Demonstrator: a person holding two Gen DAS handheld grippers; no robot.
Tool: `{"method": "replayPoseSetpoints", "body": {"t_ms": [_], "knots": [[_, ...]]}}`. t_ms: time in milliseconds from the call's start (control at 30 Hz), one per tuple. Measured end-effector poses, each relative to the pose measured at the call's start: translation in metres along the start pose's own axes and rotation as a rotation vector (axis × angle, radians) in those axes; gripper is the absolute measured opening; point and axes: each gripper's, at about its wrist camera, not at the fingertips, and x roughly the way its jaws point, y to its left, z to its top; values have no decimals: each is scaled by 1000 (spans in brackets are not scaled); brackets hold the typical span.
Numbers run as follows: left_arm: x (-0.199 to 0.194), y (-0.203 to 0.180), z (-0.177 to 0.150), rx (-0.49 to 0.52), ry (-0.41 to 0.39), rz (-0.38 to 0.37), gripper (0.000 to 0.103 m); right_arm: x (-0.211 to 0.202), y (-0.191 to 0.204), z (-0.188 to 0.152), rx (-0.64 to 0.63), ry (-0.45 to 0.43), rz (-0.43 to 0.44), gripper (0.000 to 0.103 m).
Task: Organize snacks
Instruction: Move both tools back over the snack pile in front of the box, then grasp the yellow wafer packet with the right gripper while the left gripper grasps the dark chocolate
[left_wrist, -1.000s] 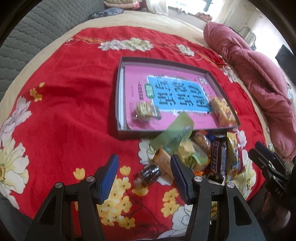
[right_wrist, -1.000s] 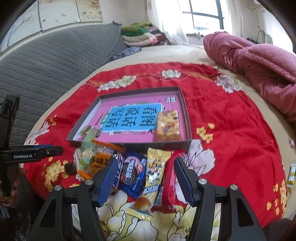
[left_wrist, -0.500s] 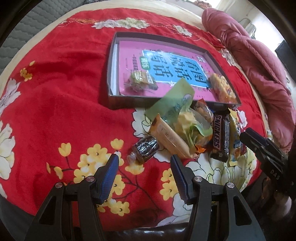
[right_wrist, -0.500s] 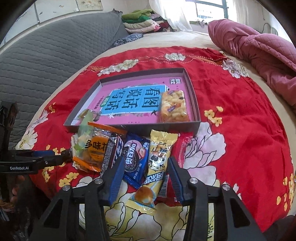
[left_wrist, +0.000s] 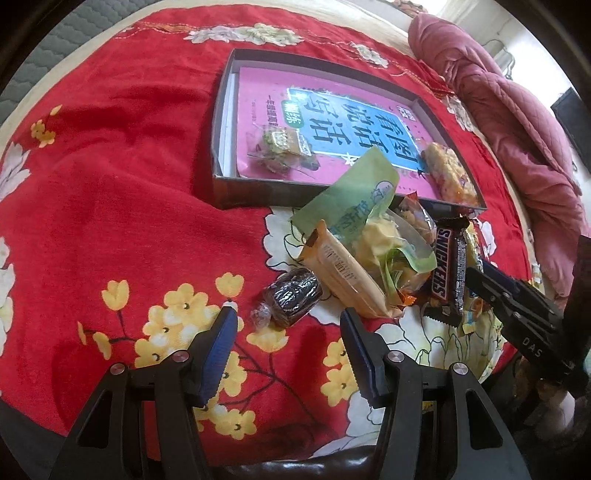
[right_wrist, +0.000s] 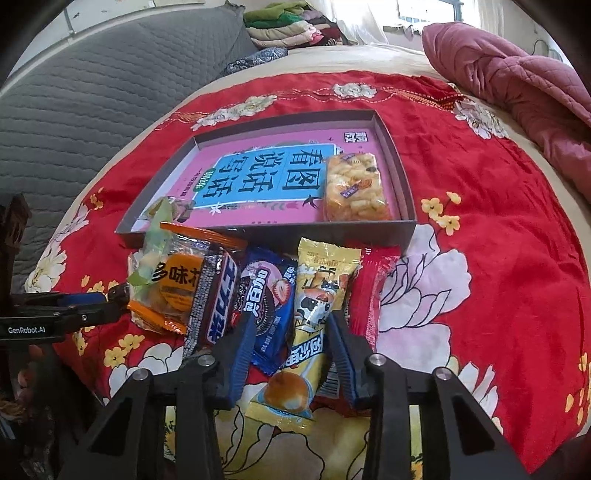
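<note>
A shallow grey box (left_wrist: 240, 192) (right_wrist: 266, 229) with a pink book inside lies on the red flowered cloth. It holds a small green-wrapped snack (left_wrist: 280, 146) and an orange puffed-rice bar (right_wrist: 354, 188). A pile of snacks lies in front of it: a dark wrapped candy (left_wrist: 293, 295), a tan bar (left_wrist: 343, 273), a Snickers bar (left_wrist: 447, 269) (right_wrist: 214, 299), a blue cookie pack (right_wrist: 266, 302) and a yellow bread pack (right_wrist: 314, 314). My left gripper (left_wrist: 288, 332) is open, just short of the dark candy. My right gripper (right_wrist: 291, 339) is open, its fingers on either side of the blue and yellow packs.
A pink quilt (right_wrist: 517, 70) lies bunched at the right of the bed. A grey padded headboard (right_wrist: 92, 85) stands at the left, with folded clothes (right_wrist: 284, 29) at the far end. The red cloth (left_wrist: 110, 184) is bare left of the box.
Both grippers have moved lower and closer to the snack pile. The right jaws have narrowed and now straddle the blue and yellow packs. The left gripper has neared the dark candy.
</note>
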Motion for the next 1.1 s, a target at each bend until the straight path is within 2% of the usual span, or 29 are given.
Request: {"method": "replayPoseSetpoints", "body": {"t_ms": [267, 567, 667, 733, 867, 1100], "knots": [[8, -8, 4, 35, -27, 28, 60, 9, -2, 3, -1, 7, -6, 29], [14, -5, 6, 31, -53, 19, 59, 9, -3, 4, 0, 0, -6, 20], [15, -5, 7, 26, -56, 10, 50, 8, -5, 5, 3, -1, -5, 18], [16, -3, 8, 15, -56, 0, 48, 8, -5, 5, 7, -3, -7, 17], [16, 1, 8, 2, -61, -8, 38, 6, -7, 5, 13, -6, -3, 17], [13, 6, 6, -13, -79, -28, 38, -1, -6, 6, 10, -33, 7, 15]]}}
